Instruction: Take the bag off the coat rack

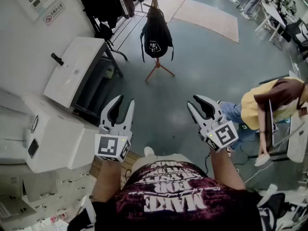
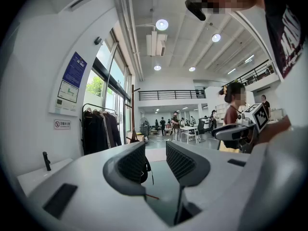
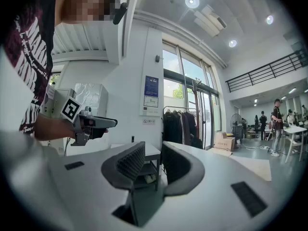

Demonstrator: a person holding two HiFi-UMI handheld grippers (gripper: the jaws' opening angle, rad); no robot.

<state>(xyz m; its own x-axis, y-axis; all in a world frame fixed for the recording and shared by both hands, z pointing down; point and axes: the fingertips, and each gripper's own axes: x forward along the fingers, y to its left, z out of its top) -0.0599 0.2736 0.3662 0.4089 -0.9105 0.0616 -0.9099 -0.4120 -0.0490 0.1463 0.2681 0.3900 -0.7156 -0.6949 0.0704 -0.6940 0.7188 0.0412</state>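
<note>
- The black soft fabric bag [image 1: 155, 32] hangs in the upper centre of the head view, on the thin wooden coat rack with three legs [image 1: 158, 70]. It is well apart from both grippers.
- It looks light and limp. I judge it will sag and swing when it is lifted; the cloth seems neither slippery nor fragile.
- The best hold is probably the strap or loop at its top, close to the pole, but this part is too small to see clearly.
- The rack is narrow at its feet, so a sideways pull may tip it. Lifting upward seems safer.
- The left gripper [image 1: 124, 103] has its jaws wide apart and holds nothing. The right gripper [image 1: 194, 103] is also parted, with an empty gap.
- The grey floor [image 1: 192, 66] toward the rack gives open room. A white cabinet [image 1: 72, 71] stands at the left, and a seated person in a yellow shirt [image 1: 250, 107] is at the right edge.
</note>
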